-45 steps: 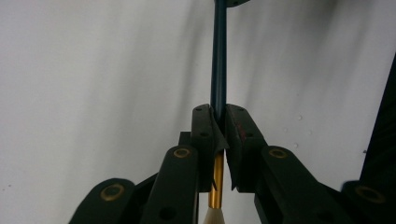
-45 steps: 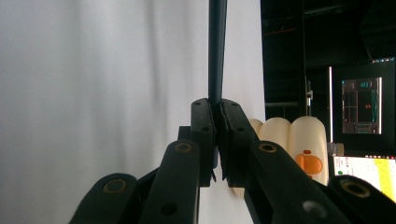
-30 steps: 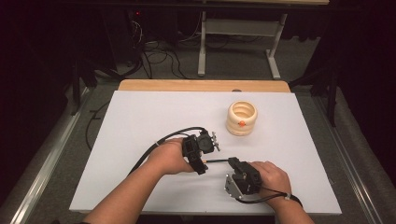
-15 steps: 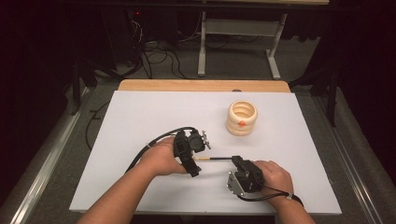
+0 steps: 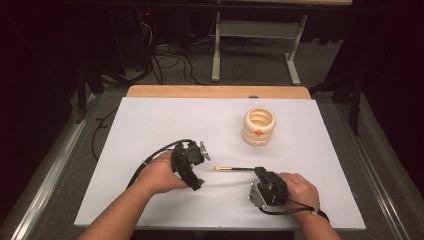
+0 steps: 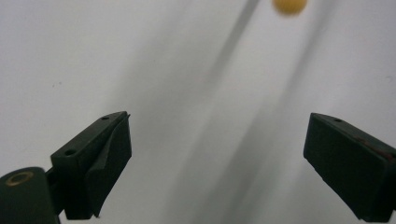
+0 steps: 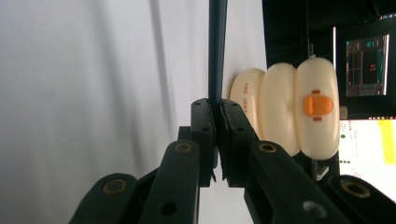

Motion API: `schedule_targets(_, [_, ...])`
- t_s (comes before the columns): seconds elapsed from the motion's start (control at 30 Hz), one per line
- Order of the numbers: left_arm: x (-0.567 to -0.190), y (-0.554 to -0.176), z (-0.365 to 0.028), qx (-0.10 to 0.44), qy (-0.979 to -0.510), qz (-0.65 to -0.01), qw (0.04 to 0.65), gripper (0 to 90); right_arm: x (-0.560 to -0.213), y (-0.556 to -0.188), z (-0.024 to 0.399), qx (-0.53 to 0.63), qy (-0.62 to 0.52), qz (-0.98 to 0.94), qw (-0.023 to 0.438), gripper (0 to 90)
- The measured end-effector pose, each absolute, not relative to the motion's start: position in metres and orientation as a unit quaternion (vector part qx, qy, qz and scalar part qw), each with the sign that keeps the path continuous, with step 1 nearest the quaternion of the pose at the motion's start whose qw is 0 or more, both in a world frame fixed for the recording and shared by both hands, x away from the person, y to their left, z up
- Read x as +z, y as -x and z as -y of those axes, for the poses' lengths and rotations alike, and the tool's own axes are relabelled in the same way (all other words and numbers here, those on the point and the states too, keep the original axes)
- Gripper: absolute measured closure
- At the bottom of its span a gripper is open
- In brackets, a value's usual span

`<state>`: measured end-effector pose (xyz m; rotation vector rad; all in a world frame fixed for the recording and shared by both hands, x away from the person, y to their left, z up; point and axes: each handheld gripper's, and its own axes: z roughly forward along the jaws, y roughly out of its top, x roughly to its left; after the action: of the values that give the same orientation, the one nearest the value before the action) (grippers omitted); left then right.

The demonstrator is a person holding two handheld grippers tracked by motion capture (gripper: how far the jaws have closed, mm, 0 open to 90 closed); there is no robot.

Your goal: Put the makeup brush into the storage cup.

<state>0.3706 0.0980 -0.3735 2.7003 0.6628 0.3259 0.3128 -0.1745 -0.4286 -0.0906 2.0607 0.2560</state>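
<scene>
Thin dark stick (image 5: 240, 169) is clamped at one end by the right gripper (image 5: 263, 176), jaws pressed together on the shaft. It is held about level just above the white table (image 5: 150, 125), yellow tip (image 5: 218, 168) pointed toward the left gripper (image 5: 194, 160). In the right gripper view the shaft (image 7: 217, 51) is seen running straight out from between the pads, so the grip looks centred and the stick axis is fixed by that hand alone.

Left gripper is set just beside the yellow tip, not touching it. Jaws stand wide apart, having just been opening, with nothing between them; in the left gripper view only bare table is framed between the fingers (image 6: 93, 163), with the tip (image 6: 289, 4) ahead at the top edge. Probable reading: stick has been left to the right hand alone, for carrying on to the holder.

Cream ribbed holder (image 5: 259, 126), upright with an orange mark on its side, sits farther back, well apart from both grippers. Path from stick to holder is unobstructed. Only the left gripper's cable (image 5: 155, 155) lies nearby, off to the left side.
</scene>
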Motion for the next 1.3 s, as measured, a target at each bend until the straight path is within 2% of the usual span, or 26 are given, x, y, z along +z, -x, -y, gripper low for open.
schedule_targets(0.37, [-0.39, -0.356, -0.125, 0.157, -0.916, -0.273, 0.25, 8.3, -0.43, -0.313, 0.181, 0.103, 0.012, -0.855, 0.509, 87.4])
schedule_targets(0.4, [-0.392, -0.352, -0.131, 0.165, -0.9, -0.289, 0.28, 8.3, -0.43, -0.313, 0.181, 0.105, 0.01, -0.854, 0.509, 87.4])
schedule_targets(0.47, [-0.394, -0.35, -0.135, 0.171, -0.894, -0.294, 0.292, 8.3, -0.429, -0.313, 0.181, 0.111, 0.006, -0.854, 0.508, 87.5])
schedule_targets(0.53, [-0.399, -0.345, -0.144, 0.184, -0.87, -0.316, 0.331, 8.4, -0.429, -0.312, 0.18, 0.114, 0.003, -0.853, 0.509, 87.5])
schedule_targets(0.87, [-0.417, -0.331, -0.166, 0.215, -0.804, -0.364, 0.417, 8.6, -0.427, -0.314, 0.177, 0.17, -0.041, -0.857, 0.484, 87.4])
schedule_targets(1.07, [-0.419, -0.327, -0.176, 0.21, -0.782, -0.386, 0.441, 8.6, -0.426, -0.317, 0.18, 0.18, -0.069, -0.858, 0.475, 87.4])
schedule_targets(1.3, [-0.424, -0.329, -0.191, 0.207, -0.763, -0.412, 0.453, 8.6, -0.422, -0.323, 0.189, 0.242, -0.145, -0.858, 0.43, 87.5])
